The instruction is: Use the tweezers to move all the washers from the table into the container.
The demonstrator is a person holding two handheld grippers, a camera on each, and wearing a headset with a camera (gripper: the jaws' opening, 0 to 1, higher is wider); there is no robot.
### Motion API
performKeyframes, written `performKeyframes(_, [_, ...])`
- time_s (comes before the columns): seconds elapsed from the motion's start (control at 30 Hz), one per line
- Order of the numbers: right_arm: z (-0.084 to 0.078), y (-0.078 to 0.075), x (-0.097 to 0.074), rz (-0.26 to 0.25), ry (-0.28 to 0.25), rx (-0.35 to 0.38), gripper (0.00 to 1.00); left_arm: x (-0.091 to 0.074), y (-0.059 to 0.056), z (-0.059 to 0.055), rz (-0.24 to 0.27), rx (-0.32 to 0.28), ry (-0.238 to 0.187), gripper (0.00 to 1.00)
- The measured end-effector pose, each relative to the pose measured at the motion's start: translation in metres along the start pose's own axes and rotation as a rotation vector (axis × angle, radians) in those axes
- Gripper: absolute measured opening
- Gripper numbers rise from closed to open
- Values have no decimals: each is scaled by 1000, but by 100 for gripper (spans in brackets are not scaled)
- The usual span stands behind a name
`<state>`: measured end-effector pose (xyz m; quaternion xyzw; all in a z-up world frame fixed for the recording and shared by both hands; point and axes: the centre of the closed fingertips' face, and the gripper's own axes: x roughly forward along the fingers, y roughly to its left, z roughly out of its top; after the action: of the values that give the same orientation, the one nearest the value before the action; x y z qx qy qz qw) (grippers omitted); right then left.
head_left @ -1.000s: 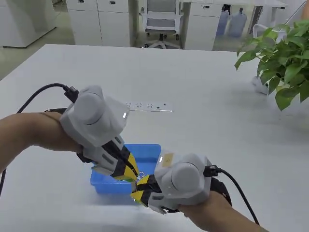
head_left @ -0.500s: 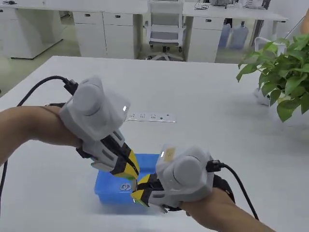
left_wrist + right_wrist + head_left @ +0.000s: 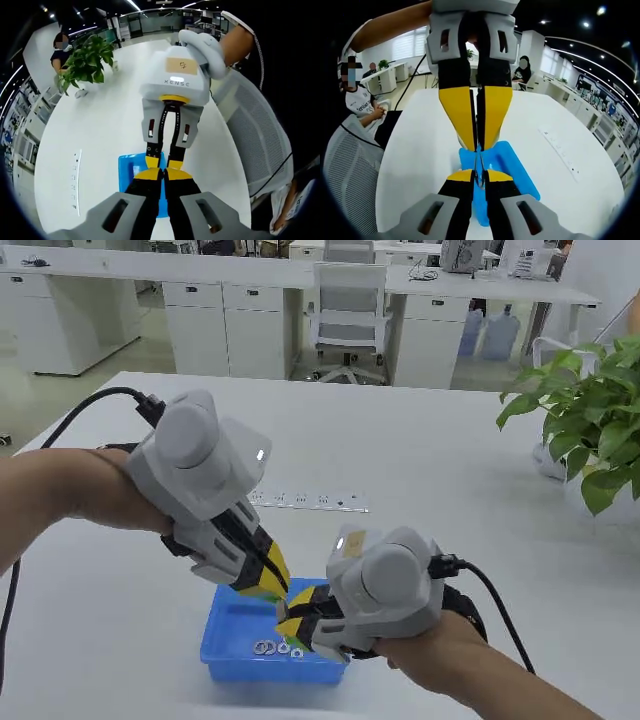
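On the left of the head view, the left hand-held gripper (image 3: pixel 268 585) is held over the blue container (image 3: pixel 250 670), with its yellow jaws pulled almost together. What is pinched by it, if anything, cannot be told. Some small washers (image 3: pixel 279 648) are seen lying inside the container, near its front wall. Just to the right, the right hand-held gripper (image 3: pixel 292 620) is held low over the same container, tip to tip with the left one. Its jaws are closed on a thin metal strip, which is taken to be the tweezers (image 3: pixel 479 167).

The step in hand is judged to be a drop into the container. To do it well, the tweezers should be held low over the middle of the container, so that a washer is not bounced out. The squeeze should be let go slowly, and the tweezers should be lifted straight up after.

The tweezer tips are hidden by the jaws, so a washer in them cannot be made out. Part of the desk (image 3: pixel 450 490) is covered by the arms, so washers left on it cannot be counted.
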<state>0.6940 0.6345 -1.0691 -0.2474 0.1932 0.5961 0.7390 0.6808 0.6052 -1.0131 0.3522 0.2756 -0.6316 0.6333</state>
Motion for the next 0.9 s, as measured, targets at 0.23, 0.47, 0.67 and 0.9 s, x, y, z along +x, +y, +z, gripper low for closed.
performKeyframes(0.23, [0, -9, 8, 5, -9, -7, 9, 1, 12, -8, 23, 2, 0, 6])
performKeyframes(0.47, [-7, -17, 20, 19, -8, -4, 9, 8, 20, -19, 32, -7, 9, 6])
performKeyframes(0.67, [-16, -21, 30, 34, 1, 5, 9, 16, 26, -29, 32, -24, 12, 6])
performKeyframes(0.9, [-24, -23, 39, 46, 13, 6, 9, 25, 31, -40, 31, -39, 14, 6])
